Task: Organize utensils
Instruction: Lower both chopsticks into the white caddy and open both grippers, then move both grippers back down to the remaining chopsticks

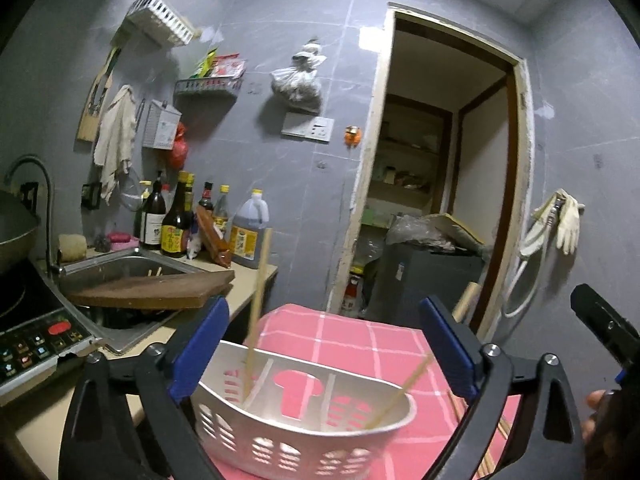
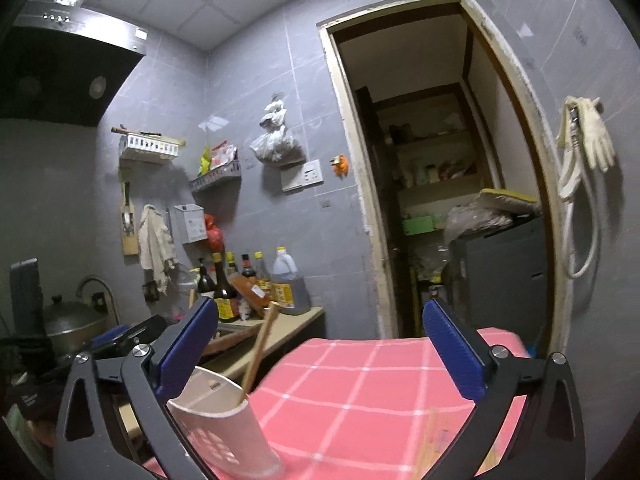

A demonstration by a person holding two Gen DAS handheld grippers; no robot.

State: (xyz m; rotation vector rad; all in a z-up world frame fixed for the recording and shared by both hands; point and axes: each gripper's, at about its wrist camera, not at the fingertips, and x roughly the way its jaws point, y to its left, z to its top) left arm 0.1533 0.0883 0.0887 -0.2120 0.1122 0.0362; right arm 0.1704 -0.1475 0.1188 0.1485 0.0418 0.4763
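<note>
Room: I am in a small kitchen with grey tiled walls, an open doorway ahead, and a sink (image 1: pixel 120 276) with sauce bottles (image 1: pixel 176 224) on the far left.
Surface: my desk (image 1: pixel 360 344) is covered with a pink checked cloth.
Holder: a white slotted utensil basket (image 1: pixel 304 428) stands on the near part of the cloth, right in front of my left tool and touching neither finger as far as I can tell.
Done: one chopstick (image 1: pixel 258 300) stands nearly upright in the basket's left section, and another chopstick (image 1: pixel 396 392) leans against the basket's right end, its lower tip inside.
Left: several loose chopsticks (image 1: pixel 496 436) lie on the cloth to the right of the basket, partly hidden behind my left tool's arm; I cannot count them.
Left tool: my left tool (image 1: pixel 324 344) is released, jaws wide, grasping nothing.
Right tool: my right tool (image 2: pixel 320 352) is also spread wide and empty, hovering over the cloth with the basket at its near left.
Progress: I judge the sorting begun but not finished; the loose sticks on the cloth remain to be put in the basket.
</note>
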